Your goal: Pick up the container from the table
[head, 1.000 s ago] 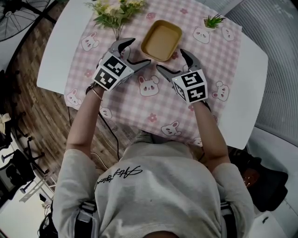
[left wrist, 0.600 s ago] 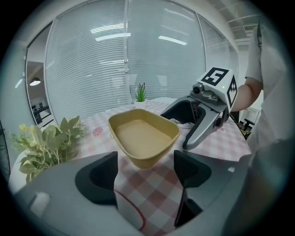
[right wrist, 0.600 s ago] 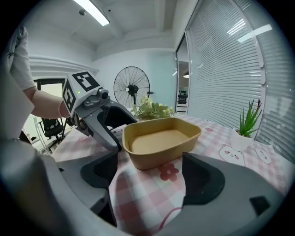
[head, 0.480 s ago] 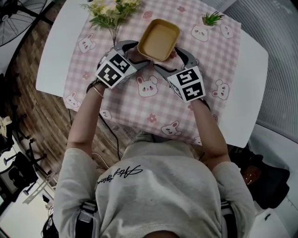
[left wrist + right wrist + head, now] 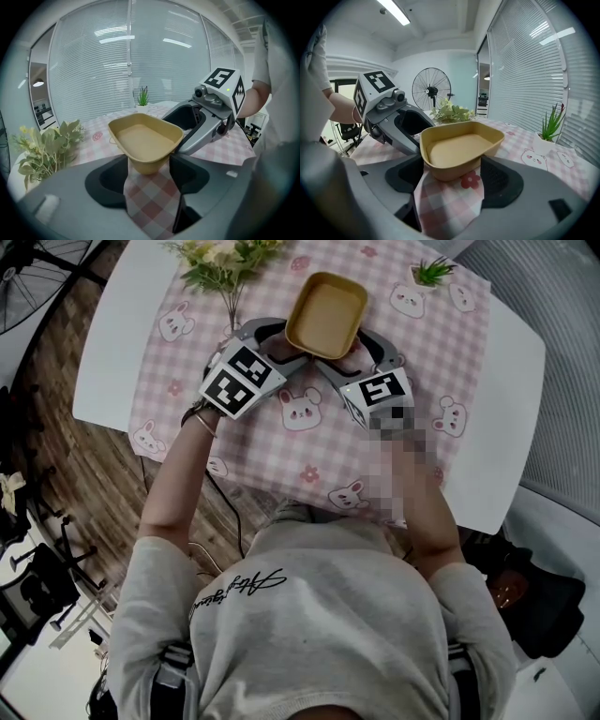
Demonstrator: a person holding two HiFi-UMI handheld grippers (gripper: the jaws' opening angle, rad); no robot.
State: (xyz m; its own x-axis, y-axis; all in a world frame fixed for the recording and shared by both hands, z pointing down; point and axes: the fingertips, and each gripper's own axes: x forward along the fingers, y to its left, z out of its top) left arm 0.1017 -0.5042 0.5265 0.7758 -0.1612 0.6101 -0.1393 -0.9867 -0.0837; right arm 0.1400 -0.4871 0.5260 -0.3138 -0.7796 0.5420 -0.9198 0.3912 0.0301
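Two grippers bracket the container, which sits between both pairs of fingers. The left gripper has just been closing and pinches the container's near-left corner. The right gripper has also been closing and pinches the near-right corner. Treat the container as light, thin-walled and likely to flex, so hold it below the rim with even pressure. Under the fingers a checked tablecloth covers the white table and may slide. Flowers stand left of the left fingers, and window blinds lie beyond.

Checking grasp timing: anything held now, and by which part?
Cannot tell yet. The left gripper and right gripper each straddle a near corner of the container, jaws having just been closing; pads near its walls; it rests on the tablecloth.
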